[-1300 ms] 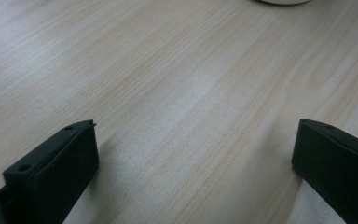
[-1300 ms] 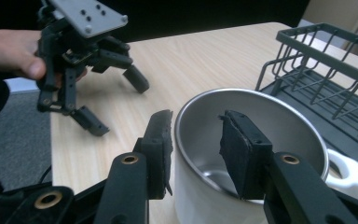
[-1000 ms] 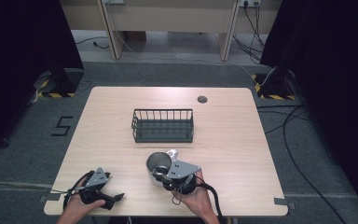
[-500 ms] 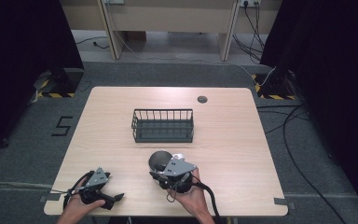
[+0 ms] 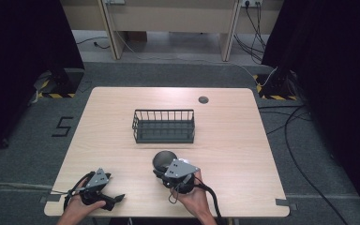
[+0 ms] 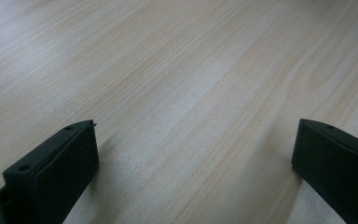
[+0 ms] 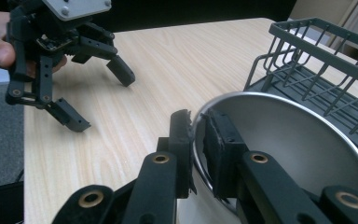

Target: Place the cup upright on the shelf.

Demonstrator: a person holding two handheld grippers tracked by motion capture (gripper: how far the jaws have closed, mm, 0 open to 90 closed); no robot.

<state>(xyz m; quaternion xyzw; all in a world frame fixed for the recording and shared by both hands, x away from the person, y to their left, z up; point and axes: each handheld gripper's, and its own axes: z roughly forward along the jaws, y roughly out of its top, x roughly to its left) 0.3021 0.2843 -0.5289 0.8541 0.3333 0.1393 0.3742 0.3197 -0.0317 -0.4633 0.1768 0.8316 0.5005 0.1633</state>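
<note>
A round metal cup [image 5: 164,160] sits near the table's front, just in front of a dark wire basket [image 5: 164,125]. My right gripper [image 5: 162,172] is shut on its rim. In the right gripper view one jaw is outside and one inside the cup [image 7: 284,140], with the gripper [image 7: 198,126] pinching the thin wall. My left gripper [image 5: 115,200] rests at the front left corner, open with nothing between its fingers [image 6: 56,163]. It also appears open in the right gripper view [image 7: 98,95], held by a hand.
The wire basket [image 7: 326,60] stands mid-table, right behind the cup. A small dark round disc [image 5: 203,99] lies near the far edge of the wooden table [image 5: 243,140]. Cables trail over the floor to the right.
The right gripper has shifted slightly with the cup. The cup's bright inside showed from above before and now looks dark. The left gripper has not moved.
</note>
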